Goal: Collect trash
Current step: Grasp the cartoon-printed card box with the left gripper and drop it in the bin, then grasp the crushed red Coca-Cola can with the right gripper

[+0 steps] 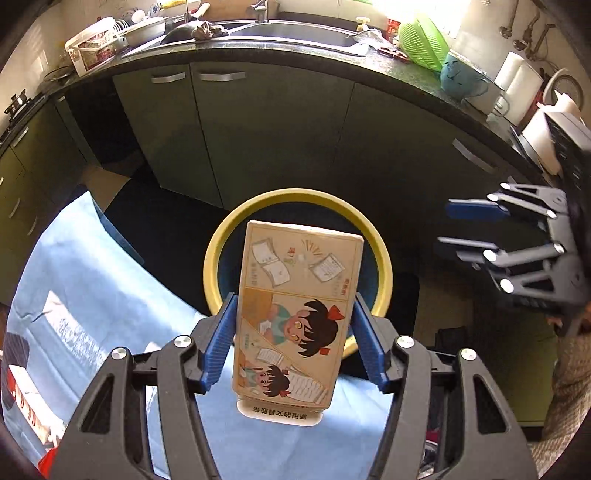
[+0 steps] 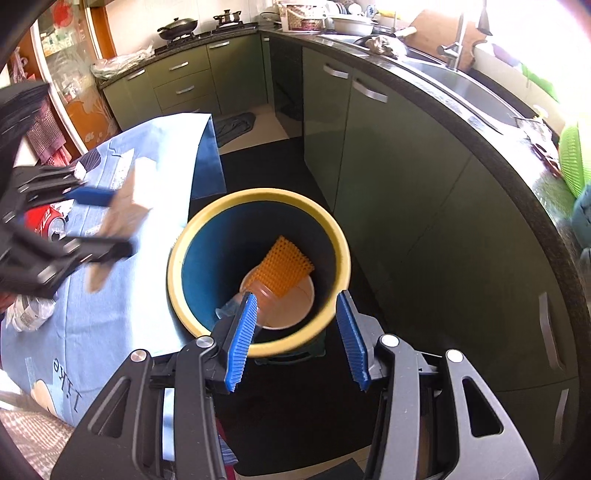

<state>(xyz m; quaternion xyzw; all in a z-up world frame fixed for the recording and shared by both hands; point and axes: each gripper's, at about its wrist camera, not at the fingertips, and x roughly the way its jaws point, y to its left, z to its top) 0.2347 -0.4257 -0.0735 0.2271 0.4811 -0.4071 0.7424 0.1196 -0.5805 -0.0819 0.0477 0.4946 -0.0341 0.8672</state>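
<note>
A flat cardboard box (image 1: 299, 314) printed with cartoon figures is clamped between the blue pads of my left gripper (image 1: 295, 301). It hangs in front of the yellow-rimmed blue bin (image 1: 218, 240). From the right wrist the same box (image 2: 125, 206) and left gripper (image 2: 122, 221) look blurred, over the table edge left of the bin (image 2: 258, 194). Inside the bin lie an orange studded mat (image 2: 286, 267) and a brown paper cup (image 2: 284, 306). My right gripper (image 2: 297, 295) is open and empty above the bin's near rim, and it shows at the right of the left wrist view (image 1: 445, 224).
A table under a light-blue cloth (image 2: 129, 295) stands left of the bin, with a red can (image 2: 48, 221) and a crumpled plastic bottle (image 2: 29, 314) on it. Green cabinets (image 2: 369, 147) and a dark counter with a sink (image 1: 295, 33) curve around behind.
</note>
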